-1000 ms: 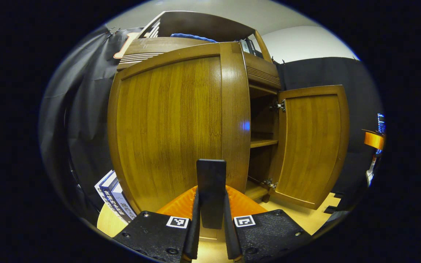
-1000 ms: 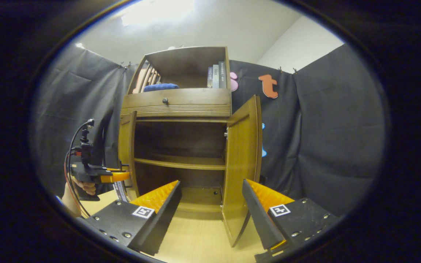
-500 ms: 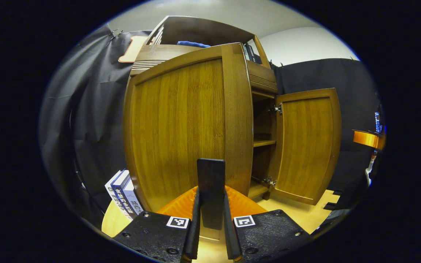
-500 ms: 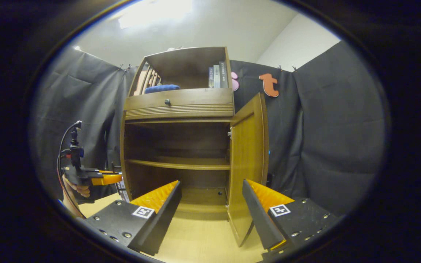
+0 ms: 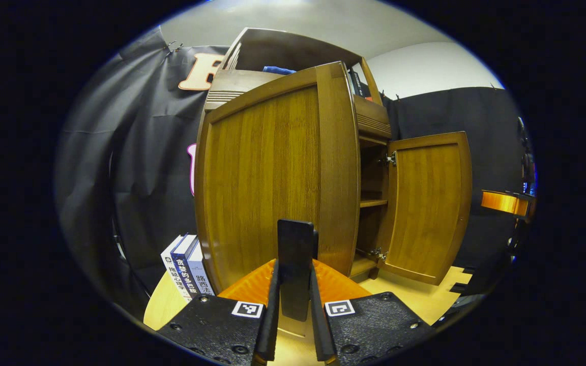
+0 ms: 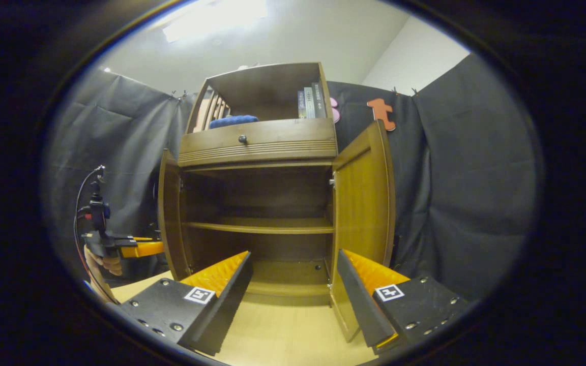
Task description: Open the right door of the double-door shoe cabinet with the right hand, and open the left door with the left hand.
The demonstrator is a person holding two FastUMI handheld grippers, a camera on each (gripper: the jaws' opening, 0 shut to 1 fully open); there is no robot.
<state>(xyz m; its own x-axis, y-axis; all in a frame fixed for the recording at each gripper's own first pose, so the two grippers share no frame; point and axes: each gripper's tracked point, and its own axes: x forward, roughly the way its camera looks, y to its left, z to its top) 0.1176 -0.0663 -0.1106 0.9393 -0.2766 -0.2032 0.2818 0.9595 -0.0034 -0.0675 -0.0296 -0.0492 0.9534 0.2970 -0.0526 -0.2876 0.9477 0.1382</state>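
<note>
Swinging wider than a second earlier, the left door (image 5: 272,178) was gripped at its free edge by the left claw (image 5: 295,284); the right door (image 6: 361,203) stood open, the right claw (image 6: 293,284) spread empty.

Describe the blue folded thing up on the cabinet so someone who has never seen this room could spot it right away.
Start at the wooden shoe cabinet with both doors swung open. Above its drawer sits an open top shelf. The blue cloth lies flat at the shelf's left, while the books stand upright at its right; it is the only soft, blue item there.
</note>
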